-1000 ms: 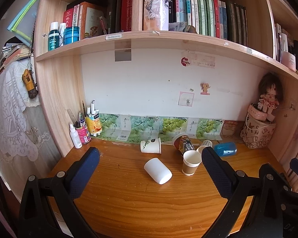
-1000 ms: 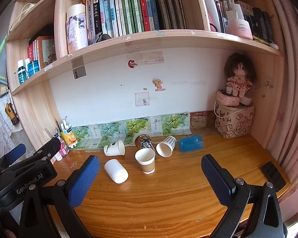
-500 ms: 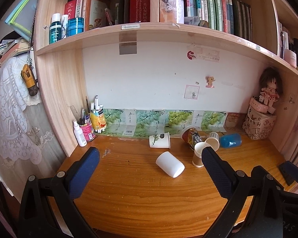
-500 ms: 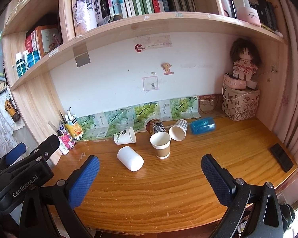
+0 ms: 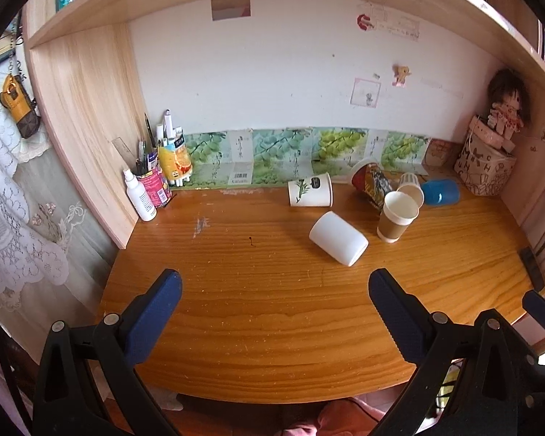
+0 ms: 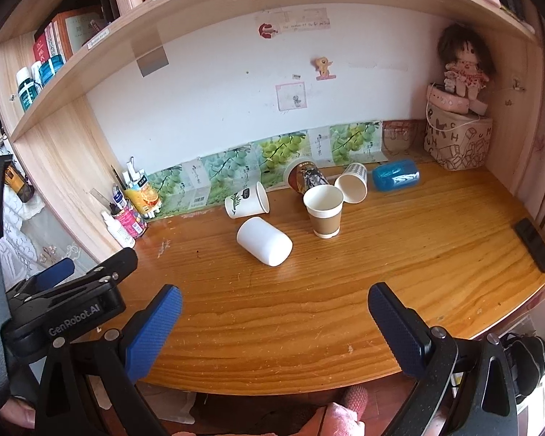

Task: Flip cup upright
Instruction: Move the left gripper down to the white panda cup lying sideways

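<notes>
A plain white cup (image 5: 338,238) (image 6: 264,241) lies on its side mid-desk. A white leaf-print cup (image 5: 310,190) (image 6: 246,201), a dark printed cup (image 5: 371,181) (image 6: 305,178), a checked cup (image 5: 410,188) (image 6: 352,182) and a blue cup (image 5: 439,191) (image 6: 396,175) also lie on their sides near the wall. A brown-sleeved cup (image 5: 396,217) (image 6: 324,210) stands upright. My left gripper (image 5: 274,287) is open and empty above the desk's front. My right gripper (image 6: 274,303) is open and empty too. The left gripper's body shows at lower left in the right wrist view.
A pen holder and spray bottle (image 5: 141,196) stand by the left wooden panel. A patterned bag with a doll (image 6: 456,138) sits in the back right corner. A black phone (image 6: 534,243) lies near the desk's right edge. A shelf hangs overhead.
Both views have tilted downward and come closer to the desk. The cups have not moved. Both grippers stay open.
</notes>
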`<state>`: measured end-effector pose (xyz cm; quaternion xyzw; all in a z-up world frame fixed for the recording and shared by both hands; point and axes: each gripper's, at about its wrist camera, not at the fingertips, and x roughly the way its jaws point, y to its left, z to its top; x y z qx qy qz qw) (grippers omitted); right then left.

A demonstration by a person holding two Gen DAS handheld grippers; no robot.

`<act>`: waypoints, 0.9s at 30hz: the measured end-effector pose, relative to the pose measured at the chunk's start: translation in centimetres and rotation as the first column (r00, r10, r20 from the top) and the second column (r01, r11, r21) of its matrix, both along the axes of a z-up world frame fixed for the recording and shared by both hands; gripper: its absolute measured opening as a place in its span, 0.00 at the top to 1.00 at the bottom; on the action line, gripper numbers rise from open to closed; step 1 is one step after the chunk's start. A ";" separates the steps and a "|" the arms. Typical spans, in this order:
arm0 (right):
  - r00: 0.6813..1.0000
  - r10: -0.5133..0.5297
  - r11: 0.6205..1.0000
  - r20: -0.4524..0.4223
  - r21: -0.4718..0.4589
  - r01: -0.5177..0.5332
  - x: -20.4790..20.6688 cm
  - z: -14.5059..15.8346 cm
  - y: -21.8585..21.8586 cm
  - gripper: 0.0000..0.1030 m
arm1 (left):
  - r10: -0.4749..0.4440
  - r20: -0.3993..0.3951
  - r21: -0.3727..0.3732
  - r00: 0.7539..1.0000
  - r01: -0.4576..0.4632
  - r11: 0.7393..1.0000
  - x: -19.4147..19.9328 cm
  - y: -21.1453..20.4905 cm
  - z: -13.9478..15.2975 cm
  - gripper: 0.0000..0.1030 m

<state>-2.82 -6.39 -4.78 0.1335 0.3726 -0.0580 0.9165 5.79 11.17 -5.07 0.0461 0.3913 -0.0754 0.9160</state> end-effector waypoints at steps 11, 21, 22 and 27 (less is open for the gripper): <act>1.000 0.001 0.998 -0.017 0.058 0.000 3.0 -0.6 -0.5 0.00 | -0.130 0.076 0.192 0.989 0.113 0.975 3.9 0.0 0.2 0.00; 0.996 0.017 0.999 0.089 0.047 -0.021 6.4 0.1 -2.7 0.00 | -0.317 0.174 0.307 0.932 0.255 0.917 8.4 -2.8 0.7 0.00; 0.995 0.017 0.998 0.102 0.050 -0.023 6.8 0.1 -3.0 0.00 | -0.336 0.163 0.301 0.928 0.277 0.912 9.0 -3.1 0.4 0.00; 0.984 0.051 0.998 0.168 0.037 -0.059 9.1 0.2 -4.5 0.00 | -0.417 0.106 0.275 0.903 0.376 0.885 12.2 -4.5 -1.5 0.00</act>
